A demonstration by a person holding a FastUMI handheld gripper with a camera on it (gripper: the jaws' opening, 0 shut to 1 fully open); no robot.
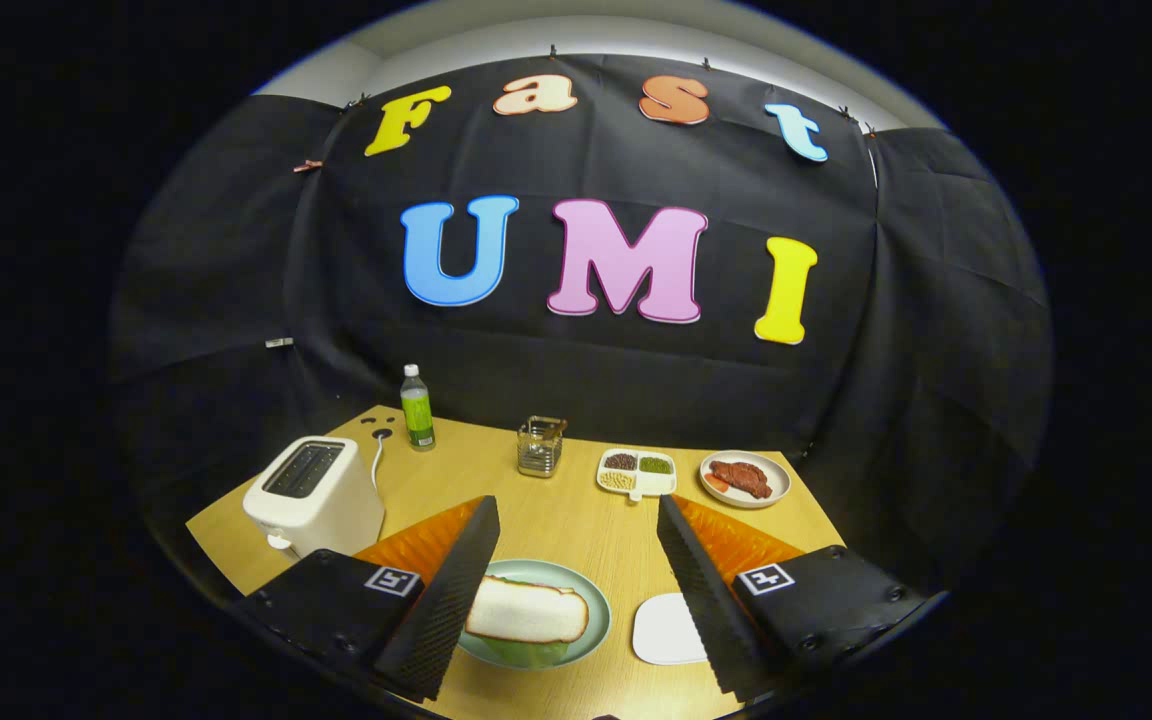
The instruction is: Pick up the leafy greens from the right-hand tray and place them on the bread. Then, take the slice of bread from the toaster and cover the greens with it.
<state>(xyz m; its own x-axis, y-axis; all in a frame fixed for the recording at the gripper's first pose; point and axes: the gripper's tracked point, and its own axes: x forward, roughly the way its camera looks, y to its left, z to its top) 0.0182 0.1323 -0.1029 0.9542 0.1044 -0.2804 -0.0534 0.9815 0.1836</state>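
A slice of bread [526, 612] lies on a pale green plate [594, 600] between my fingers, close to the left one. Leafy greens [528, 653] peek out from under the slice at its near edge. A small white tray [664, 630] sits to the right of the plate, partly behind my right finger [701, 590]. The white toaster [314, 495] stands beyond my left finger [446, 590], its top slots dark. My gripper [576, 505] hangs above the plate, open wide, with nothing between its fingers.
At the back of the wooden table [556, 510] stand a green bottle [417, 408], a glass jar [541, 446], a divided dish of seeds [636, 472] and a plate of meat [744, 478]. The toaster's cord [376, 462] runs towards the back.
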